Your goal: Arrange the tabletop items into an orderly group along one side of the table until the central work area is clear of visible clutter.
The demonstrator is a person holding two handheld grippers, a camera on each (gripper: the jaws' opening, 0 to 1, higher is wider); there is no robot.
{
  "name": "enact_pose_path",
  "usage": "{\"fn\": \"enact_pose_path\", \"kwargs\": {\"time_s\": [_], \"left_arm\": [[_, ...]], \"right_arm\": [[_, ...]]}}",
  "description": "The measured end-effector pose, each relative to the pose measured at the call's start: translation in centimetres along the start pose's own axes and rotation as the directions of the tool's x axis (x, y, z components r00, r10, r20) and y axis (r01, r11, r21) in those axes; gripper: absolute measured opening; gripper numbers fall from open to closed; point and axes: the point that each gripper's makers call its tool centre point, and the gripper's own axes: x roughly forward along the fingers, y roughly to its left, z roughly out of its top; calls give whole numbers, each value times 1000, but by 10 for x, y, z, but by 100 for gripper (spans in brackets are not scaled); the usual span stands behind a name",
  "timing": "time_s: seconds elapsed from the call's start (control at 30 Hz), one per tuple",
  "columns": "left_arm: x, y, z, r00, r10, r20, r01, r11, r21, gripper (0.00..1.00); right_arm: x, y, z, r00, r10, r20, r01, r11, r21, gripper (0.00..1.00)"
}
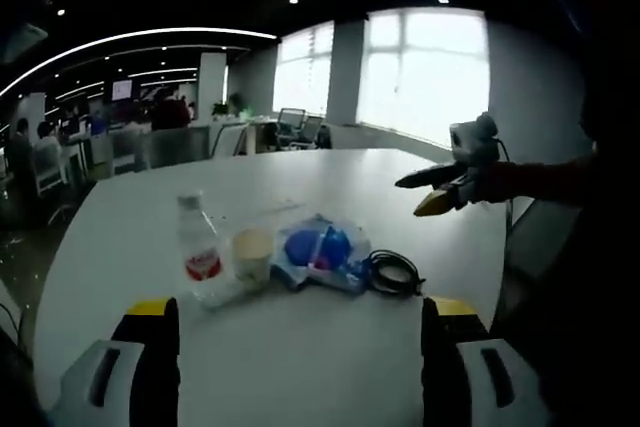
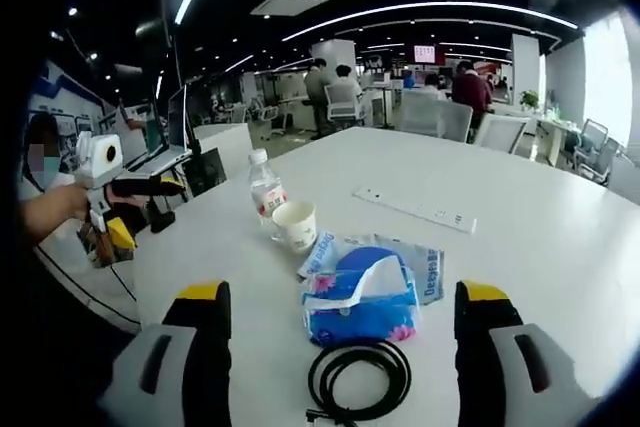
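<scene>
Your left gripper (image 1: pixel 300 347) hangs above the near table edge, jaws spread wide, nothing btwn them. Your right gripper (image 2: pixel 340 342) is likewise spread wide & empty, just over the coiled black cable (image 2: pixel 360 379). On the white table (image 1: pixel 330 172) the clutter sits in a loose row: water bottle (image 1: pixel 201 247) upright w/ red label, paper cup (image 1: pixel 252 253) just beside it, blue tissue pack (image 1: pixel 320 250) lying flat next to the cup, cable at the end by the pack. A white power strip (image 2: pixel 415 209) lies apart, further out on the table.
</scene>
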Motion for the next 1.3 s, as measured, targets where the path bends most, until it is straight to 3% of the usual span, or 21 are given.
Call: {"fn": "enact_pose_path", "kwargs": {"time_s": [0.2, 0.47, 0.57, 0.87, 1.0, 1.3], "left_arm": [[0, -3, -6, 999, 0, -51, 0, 1000, 12, 100], [-2, 1, -4, 999, 18, -42, -17, 1000, 10, 100], [-3, 5, -2, 999, 43, -29, -42, 998, 42, 100], [-3, 6, 1, 998, 62, -7, -63, 998, -23, 99], [-6, 9, 6, 996, 93, 15, -93, 996, -11, 99], [-8, 4, 4, 996, 86, 3, -86, 996, -25, 99]], "right_arm": [[-21, -1, -20, 1000, -11, -1, 11, 1000, 0, 98], [-38, -10, -39, 999, -51, -14, 51, 998, 26, 99], [-43, -16, -47, 997, -67, -27, 68, 997, 36, 99], [-47, -20, -42, 996, -91, -8, 91, 996, -1, 97], [-46, -21, -43, 997, -79, -9, 79, 997, -16, 96], [-44, -19, -40, 998, -64, -12, 64, 998, -16, 95]]}}
